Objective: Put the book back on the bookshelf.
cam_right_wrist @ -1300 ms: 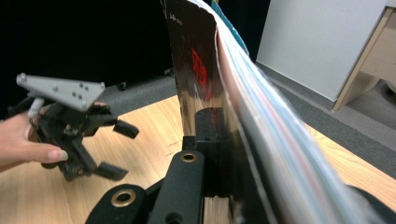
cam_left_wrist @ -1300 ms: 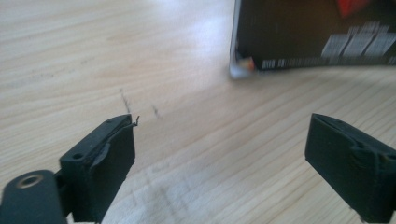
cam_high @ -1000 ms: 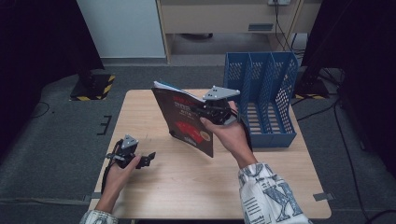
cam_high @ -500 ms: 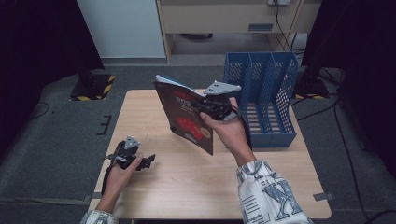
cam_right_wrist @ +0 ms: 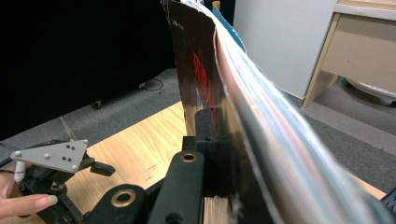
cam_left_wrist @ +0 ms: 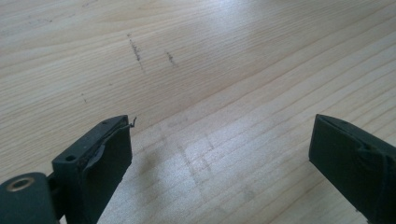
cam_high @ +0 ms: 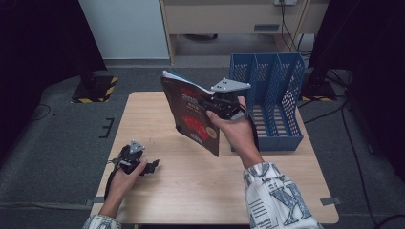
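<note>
Holding the book [cam_high: 193, 114] upright above the table [cam_high: 157, 109], right tongs [cam_high: 220, 106] clamped on its edge. Blue file rack [cam_high: 274, 102] sits just right of it, slots parallel to the cover. Left tongs [cam_high: 145, 167] rest apart, empty, well clear.

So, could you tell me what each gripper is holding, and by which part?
The right gripper clamps the book by its edge; the left gripper holds nothing.

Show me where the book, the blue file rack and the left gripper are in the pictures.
book [cam_high: 193, 119]: high view, on the dark front cover with red print.
blue file rack [cam_high: 289, 76]: high view, on its right mesh wall.
left gripper [cam_high: 154, 165]: high view, midway between its open fingertips, above the wooden table.
</note>
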Demonstrator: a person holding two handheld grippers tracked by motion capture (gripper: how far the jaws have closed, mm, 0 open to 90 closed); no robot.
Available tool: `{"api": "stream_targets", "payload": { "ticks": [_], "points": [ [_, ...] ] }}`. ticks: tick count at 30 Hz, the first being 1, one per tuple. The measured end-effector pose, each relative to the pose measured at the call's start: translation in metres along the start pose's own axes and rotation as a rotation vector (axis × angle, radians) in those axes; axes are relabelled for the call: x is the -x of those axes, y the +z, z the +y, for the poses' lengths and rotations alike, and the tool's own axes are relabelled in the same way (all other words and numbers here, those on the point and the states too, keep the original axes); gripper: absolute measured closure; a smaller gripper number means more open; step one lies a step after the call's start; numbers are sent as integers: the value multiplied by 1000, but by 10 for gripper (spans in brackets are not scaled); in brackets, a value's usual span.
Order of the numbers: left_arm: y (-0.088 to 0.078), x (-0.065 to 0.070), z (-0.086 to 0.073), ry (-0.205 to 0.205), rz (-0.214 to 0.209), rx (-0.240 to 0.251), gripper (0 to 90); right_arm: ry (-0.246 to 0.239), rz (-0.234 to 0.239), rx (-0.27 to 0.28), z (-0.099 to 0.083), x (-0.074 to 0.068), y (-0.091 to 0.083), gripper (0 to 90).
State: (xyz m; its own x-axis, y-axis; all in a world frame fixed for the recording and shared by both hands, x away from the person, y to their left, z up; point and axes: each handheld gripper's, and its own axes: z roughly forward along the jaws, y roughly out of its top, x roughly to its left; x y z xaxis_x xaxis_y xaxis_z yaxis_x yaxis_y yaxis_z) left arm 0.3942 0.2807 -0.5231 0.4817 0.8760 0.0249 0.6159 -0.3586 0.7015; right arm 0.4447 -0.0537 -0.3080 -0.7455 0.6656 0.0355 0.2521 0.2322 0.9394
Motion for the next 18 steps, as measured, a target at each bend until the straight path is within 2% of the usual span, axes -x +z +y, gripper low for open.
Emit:
{"api": "stream_targets", "payload": {
  "ticks": [7, 14, 18],
  "points": [
    [2, -2, -1, -1, 13, -15, 54, 14, 4, 10, 8, 0, -7, 872],
    [6, 1, -3, 17, 9, -42, 52, 14, -6, 22, 18, 1, -15, 871],
    [7, 1, -4, 13, 6, -45, 41, 18, -18, 26, 23, 4, -21, 871]
  ]
}}
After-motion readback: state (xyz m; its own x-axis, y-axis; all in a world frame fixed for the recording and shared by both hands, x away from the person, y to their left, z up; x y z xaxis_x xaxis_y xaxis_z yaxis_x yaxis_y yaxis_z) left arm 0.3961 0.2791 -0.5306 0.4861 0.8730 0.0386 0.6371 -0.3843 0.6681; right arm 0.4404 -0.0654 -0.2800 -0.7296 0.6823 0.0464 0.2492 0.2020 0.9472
